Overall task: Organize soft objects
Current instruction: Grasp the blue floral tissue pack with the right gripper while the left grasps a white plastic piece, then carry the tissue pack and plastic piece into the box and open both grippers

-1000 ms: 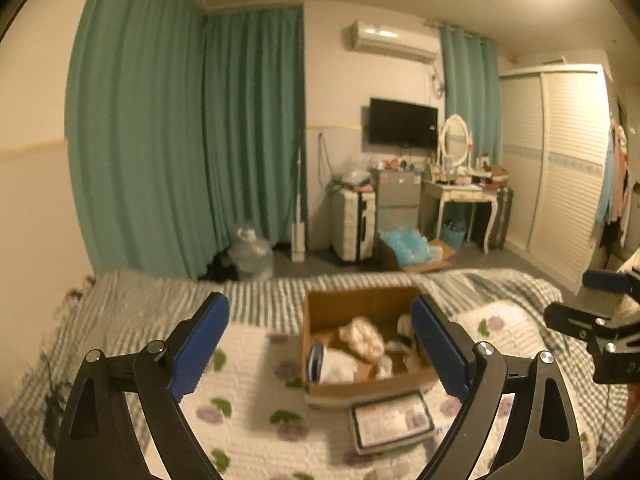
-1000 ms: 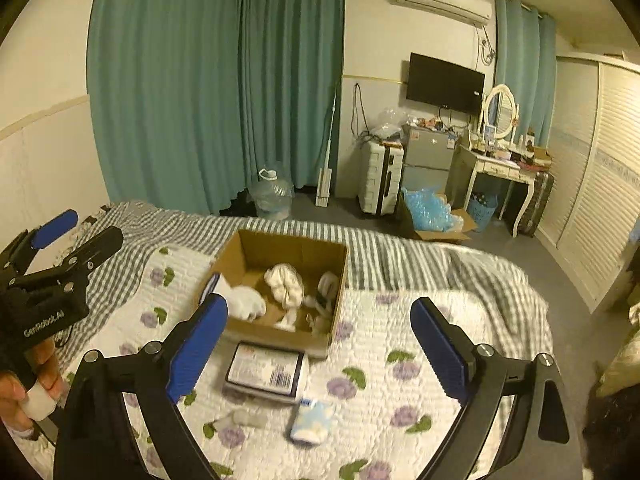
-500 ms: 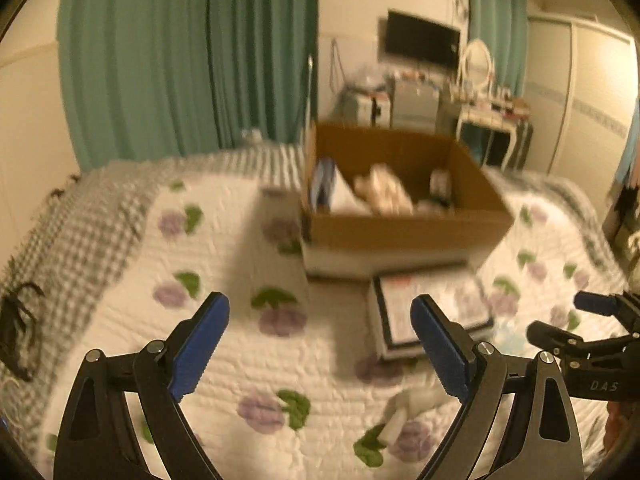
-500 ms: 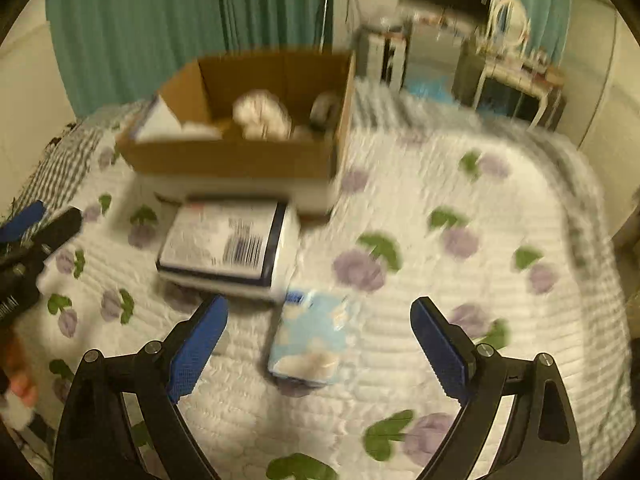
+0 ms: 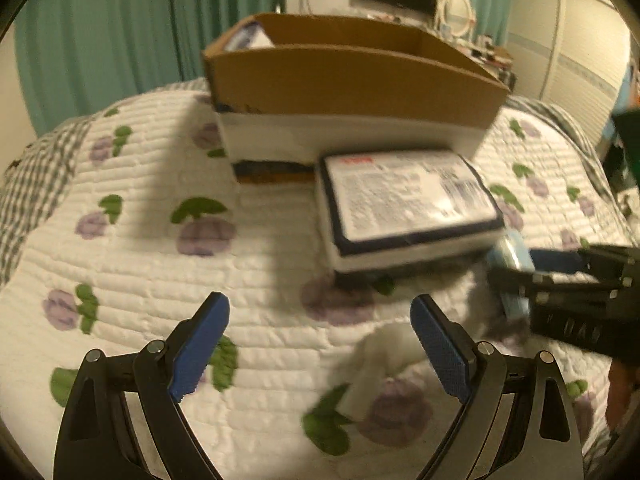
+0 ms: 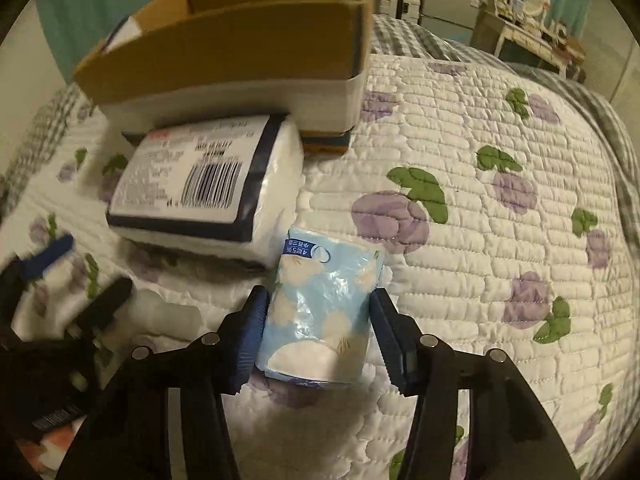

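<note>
A light blue tissue pack [image 6: 322,312] lies on the quilted bed between the fingers of my right gripper [image 6: 318,334], whose jaws are narrowed around it and touch or nearly touch its sides. A large flat white pack with a barcode label [image 6: 204,184] lies beside it, in front of a cardboard box [image 6: 240,40]. My left gripper [image 5: 320,348] is open and empty, low over the quilt, with a small white soft item [image 5: 374,368] just right of its middle. The right gripper [image 5: 560,292] and the blue pack [image 5: 514,276] show in the left wrist view.
The cardboard box [image 5: 352,80] sits on a white base on the flowered quilt [image 6: 480,240]. A checked blanket [image 5: 32,184] edges the bed. Green curtains, a TV, a dressing table and a wardrobe stand beyond the bed.
Both grippers dropped from a high view of the room down to the quilt. The right gripper's jaws came in around the blue tissue pack. The left gripper stayed open.
</note>
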Demonstrator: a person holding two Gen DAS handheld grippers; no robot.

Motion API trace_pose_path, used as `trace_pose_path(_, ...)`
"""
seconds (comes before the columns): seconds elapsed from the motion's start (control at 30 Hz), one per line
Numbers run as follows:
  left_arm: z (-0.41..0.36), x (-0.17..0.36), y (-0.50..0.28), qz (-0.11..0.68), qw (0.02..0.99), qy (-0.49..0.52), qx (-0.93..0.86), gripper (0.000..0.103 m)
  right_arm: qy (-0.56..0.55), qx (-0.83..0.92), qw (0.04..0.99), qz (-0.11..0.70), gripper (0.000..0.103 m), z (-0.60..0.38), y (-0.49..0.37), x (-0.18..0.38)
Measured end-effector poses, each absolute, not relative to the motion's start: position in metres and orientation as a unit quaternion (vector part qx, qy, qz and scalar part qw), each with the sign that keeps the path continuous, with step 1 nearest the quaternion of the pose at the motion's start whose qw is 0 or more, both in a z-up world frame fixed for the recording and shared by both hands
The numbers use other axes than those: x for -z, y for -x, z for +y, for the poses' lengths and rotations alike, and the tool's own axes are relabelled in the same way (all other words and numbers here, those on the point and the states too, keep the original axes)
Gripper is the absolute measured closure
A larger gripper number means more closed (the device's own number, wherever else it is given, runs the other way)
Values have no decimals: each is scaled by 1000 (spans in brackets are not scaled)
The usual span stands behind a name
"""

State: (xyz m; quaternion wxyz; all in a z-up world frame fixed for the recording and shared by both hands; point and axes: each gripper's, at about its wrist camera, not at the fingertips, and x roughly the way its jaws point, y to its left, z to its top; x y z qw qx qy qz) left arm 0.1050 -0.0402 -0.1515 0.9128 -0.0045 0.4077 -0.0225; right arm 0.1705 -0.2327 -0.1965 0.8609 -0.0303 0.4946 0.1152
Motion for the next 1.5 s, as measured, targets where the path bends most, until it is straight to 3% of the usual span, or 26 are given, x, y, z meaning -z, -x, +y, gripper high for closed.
trace_pose_path(0.3,-57,178,-106,456,888,9,69,14,8,-106,869,484,53,-248,-162,183)
trace_pose_path(0.4,-58,189,-108,466,881,10,77,27,6,-106,870,481,53,-249,-160,181)
trace_pose_path(0.43,-58,190,-108,466,881,11,80,39,6,-106,870,481,53,-246,-159,181)
trace_pose_path(0.53,-58,187,-107,461,882,11,97,59,5,-108,870,481,53,-246,-158,181)
trace_pose_path(0.6,-60,185,-103,457,881,10,118,65,4,-110,871,479,53,-245,-157,181)
trace_pose_path(1.1,-47,143,-79,436,893,-2,110,68,1,-122,891,437,53,-244,-133,149)
trace_pose_path(1.5,-31,60,-71,358,930,-5,88,68,25,-158,919,360,53,-225,-116,54)
